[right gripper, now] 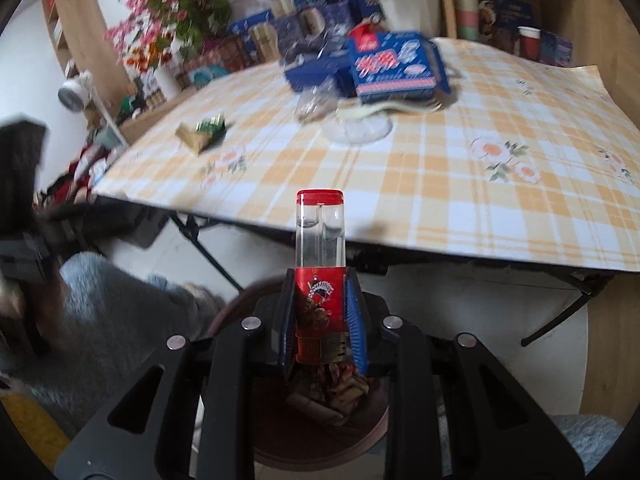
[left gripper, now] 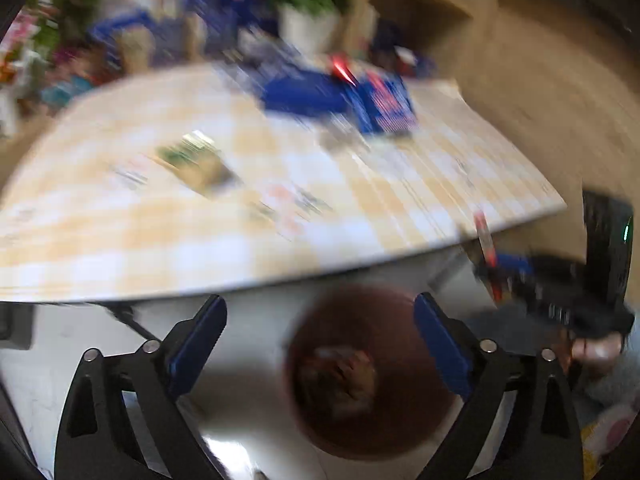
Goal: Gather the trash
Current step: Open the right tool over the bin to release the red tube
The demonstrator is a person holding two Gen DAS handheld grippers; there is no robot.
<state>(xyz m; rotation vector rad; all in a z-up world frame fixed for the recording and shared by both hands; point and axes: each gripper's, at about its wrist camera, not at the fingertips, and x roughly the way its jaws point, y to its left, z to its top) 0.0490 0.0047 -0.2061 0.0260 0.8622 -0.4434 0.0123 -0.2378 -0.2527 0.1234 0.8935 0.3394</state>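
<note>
Table: a table [right gripper: 460,200] under a yellow-and-white plaid cloth filled the middle of both views; the left wrist view was heavily blurred.
Bin: a round brown bin [left gripper: 360,380] sat on the pale floor below the table's near edge, lower centre of the frame, with crumpled trash inside.
Boxes: blue patterned boxes [right gripper: 396,66] stood at the table's far side, upper centre.
Left gripper: the left gripper [left gripper: 320,344] hung over the bin, fingers spread wide, nothing between them.
Right gripper: the right gripper [right gripper: 320,316] was clamped on a red-capped clear tube [right gripper: 320,240] with a red label, above the bin.
Wrapper: a green-and-gold wrapper [right gripper: 202,132] lay on the cloth, centre left.
</note>
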